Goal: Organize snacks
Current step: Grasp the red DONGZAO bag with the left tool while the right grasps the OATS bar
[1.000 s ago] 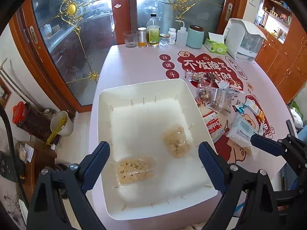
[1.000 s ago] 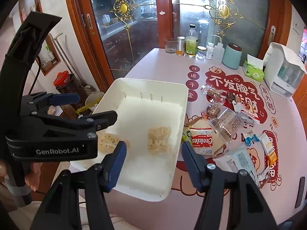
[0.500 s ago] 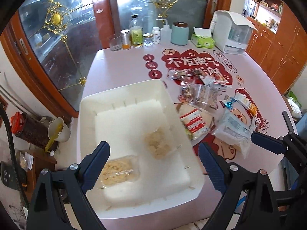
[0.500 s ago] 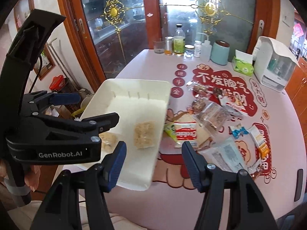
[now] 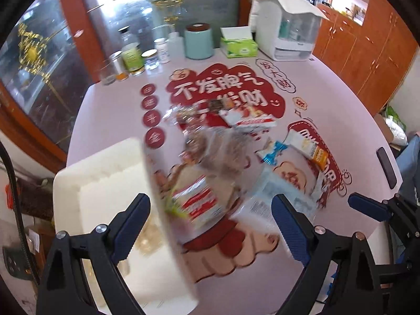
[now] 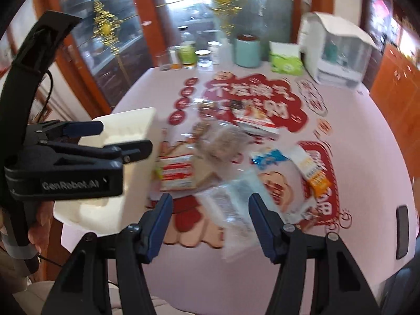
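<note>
I am between picks: both of my hand-held grippers hang over the pink tabletop [image 6: 367, 136] with nothing in them. My left hand-held gripper [image 5: 211, 223] is spread wide, its blue pads clear of everything; my right hand-held gripper [image 6: 211, 221] stands partly spread, also pinching nothing. The white rectangular plastic tray [image 5: 105, 183] sits at about 8 o'clock of the snack pile and seems to have pale snack packets in it, though blur hides the detail. The loose snacks lie in a heap at the tabletop's middle: a red-and-white cookie packet [image 6: 176, 174] just beside the tray's wall, a clear bag of brownish pieces [image 6: 223, 144] at its 1 o'clock, and a clear flat pouch with printed text [image 6: 236, 210] right under my right pads. Judging by that, the next move calls for lowering onto one packet, pinching one edge only, then carrying it towards 9 o'clock into the tray
</note>
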Tool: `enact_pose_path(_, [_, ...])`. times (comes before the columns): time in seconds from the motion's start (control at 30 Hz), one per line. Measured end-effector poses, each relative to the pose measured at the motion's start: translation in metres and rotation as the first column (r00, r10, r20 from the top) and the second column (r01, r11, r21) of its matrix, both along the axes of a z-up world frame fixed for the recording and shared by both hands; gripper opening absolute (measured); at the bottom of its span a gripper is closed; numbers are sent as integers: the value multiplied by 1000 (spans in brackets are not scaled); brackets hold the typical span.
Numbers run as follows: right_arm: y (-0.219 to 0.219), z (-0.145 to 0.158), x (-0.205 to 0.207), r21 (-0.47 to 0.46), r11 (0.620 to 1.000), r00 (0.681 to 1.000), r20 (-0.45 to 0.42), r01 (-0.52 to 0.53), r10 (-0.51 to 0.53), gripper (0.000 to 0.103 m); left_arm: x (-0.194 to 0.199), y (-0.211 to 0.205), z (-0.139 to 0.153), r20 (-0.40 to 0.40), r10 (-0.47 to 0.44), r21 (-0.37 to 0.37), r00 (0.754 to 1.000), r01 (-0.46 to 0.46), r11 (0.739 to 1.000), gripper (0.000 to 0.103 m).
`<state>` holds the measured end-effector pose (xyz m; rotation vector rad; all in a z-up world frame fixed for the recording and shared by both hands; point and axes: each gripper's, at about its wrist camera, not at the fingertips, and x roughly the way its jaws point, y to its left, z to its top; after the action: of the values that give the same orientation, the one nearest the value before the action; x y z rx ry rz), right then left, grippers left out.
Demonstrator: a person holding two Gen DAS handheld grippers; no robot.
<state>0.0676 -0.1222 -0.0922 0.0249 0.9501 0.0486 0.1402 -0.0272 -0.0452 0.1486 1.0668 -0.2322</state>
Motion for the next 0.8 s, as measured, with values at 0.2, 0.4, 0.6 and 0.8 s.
enact_pose_path(0.2, [-73, -5, 18, -3, 999, 999, -8, 51, -51, 60, 40, -55, -1, -1, -6, 21, 1000, 6, 1000, 93])
enact_pose_path(0.4, [-136, -11, 57, -30, 997, 997, 3, 73, -73, 60, 92, -93, -28, -46, 19, 62, 999, -16, 998, 93])
enact_pose_path(0.6, [-175, -56, 106, -52, 998, 996, -76, 41, -45, 60, 139, -111, -72, -133, 48, 90, 990, -36, 995, 93])
enact_pose_path(0.8, [-184, -100, 134, -57, 998, 985, -170, -25, 15, 60, 175, -120, -108, -224, 77, 71, 971, -63, 995, 93])
